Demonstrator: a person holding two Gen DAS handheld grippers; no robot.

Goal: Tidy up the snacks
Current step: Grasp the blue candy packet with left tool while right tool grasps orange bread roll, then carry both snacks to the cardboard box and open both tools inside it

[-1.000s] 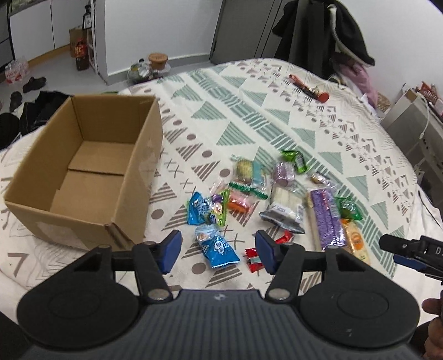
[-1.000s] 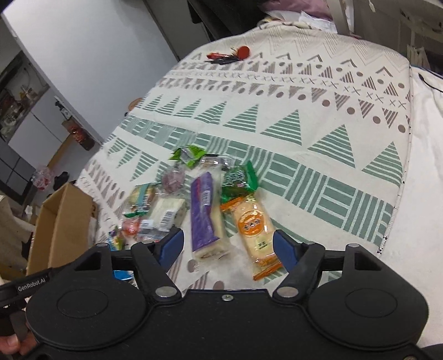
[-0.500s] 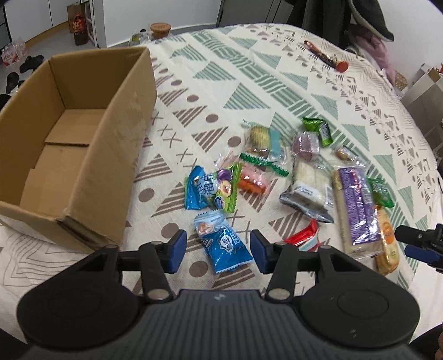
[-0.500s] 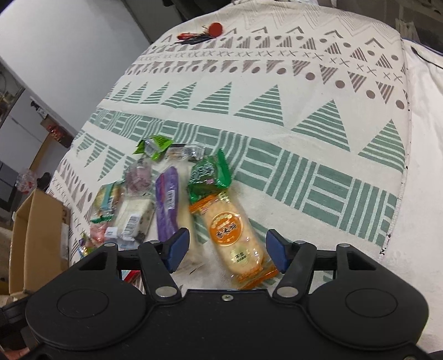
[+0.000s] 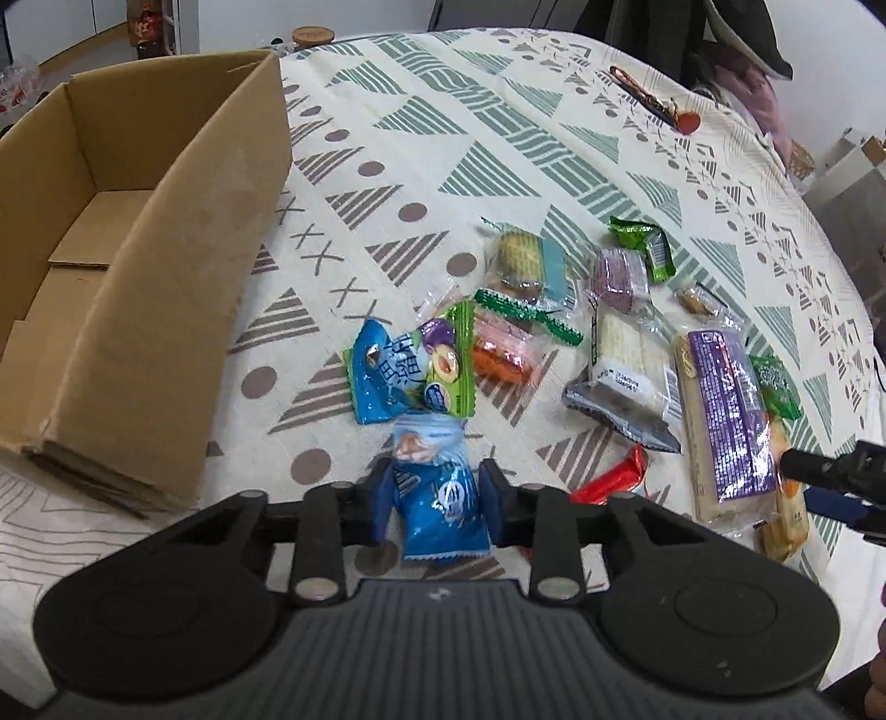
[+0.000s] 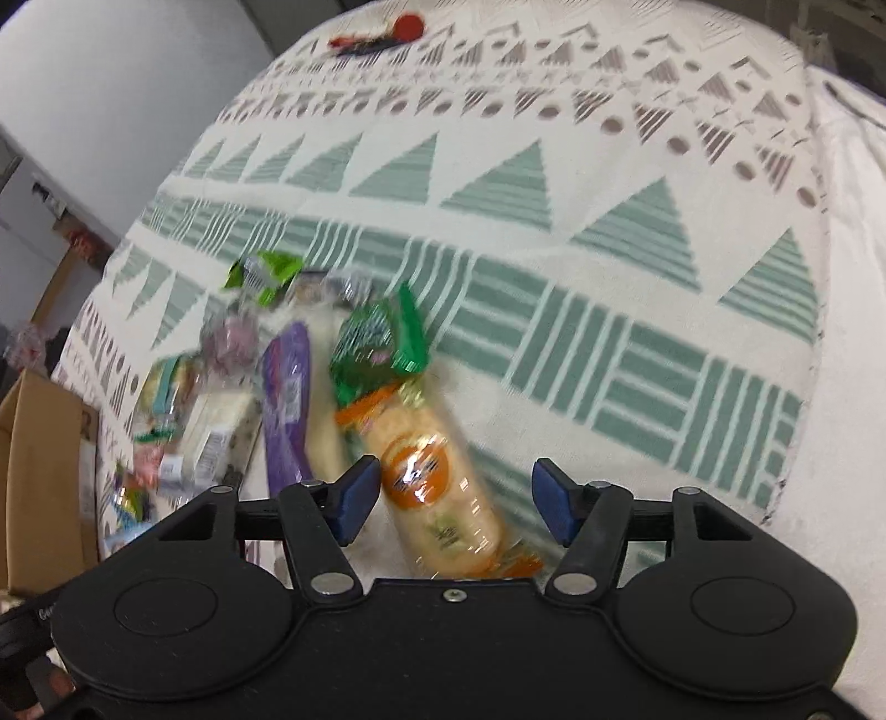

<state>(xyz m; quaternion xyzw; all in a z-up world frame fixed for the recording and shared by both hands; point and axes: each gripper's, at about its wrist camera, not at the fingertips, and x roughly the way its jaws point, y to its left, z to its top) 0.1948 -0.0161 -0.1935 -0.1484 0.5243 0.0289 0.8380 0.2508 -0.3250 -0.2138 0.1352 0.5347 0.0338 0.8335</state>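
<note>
Both wrist cameras looked steeply down, close over the bedspread [image 5: 443, 138]; both showed the snack pile [image 6: 288, 387].

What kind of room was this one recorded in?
Probably a lived-in home room: a patterned tablecloth covers the table, dark clothes hang behind it, and white cabinets stand by the floor.

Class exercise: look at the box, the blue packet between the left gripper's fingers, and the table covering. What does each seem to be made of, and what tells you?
Box: brown corrugated cardboard, matte; layered edges show at its corner.
Blue packet: thin glossy plastic film, probably; it glints and has a zigzag crimped end. The left gripper is closing on it.
Table covering: woven printed fabric, matte, apparently.
</note>
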